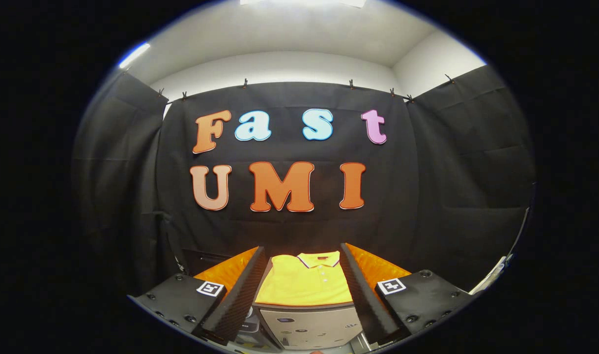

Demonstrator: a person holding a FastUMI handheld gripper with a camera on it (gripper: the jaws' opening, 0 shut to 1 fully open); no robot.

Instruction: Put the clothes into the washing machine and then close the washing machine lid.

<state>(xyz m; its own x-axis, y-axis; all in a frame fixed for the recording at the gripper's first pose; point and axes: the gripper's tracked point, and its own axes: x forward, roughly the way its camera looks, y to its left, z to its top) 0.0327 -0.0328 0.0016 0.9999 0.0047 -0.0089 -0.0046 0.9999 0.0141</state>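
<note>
Ahead, yellow polo shirt (pixel 304 282) between open jaws, lower hem hidden.

Staged recording booth, not real home. Black cloth wall (pixel 289 226) clipped along rail at 12 o'clock, more cloth panels at 9 and 3. Plain white ceiling (pixel 299 34) above, strip light (pixel 134 54) at 10 o'clock. Household prop at 6: washing machine (pixel 309 324), yellow polo shirt (pixel 304 285) laid on top.
</note>
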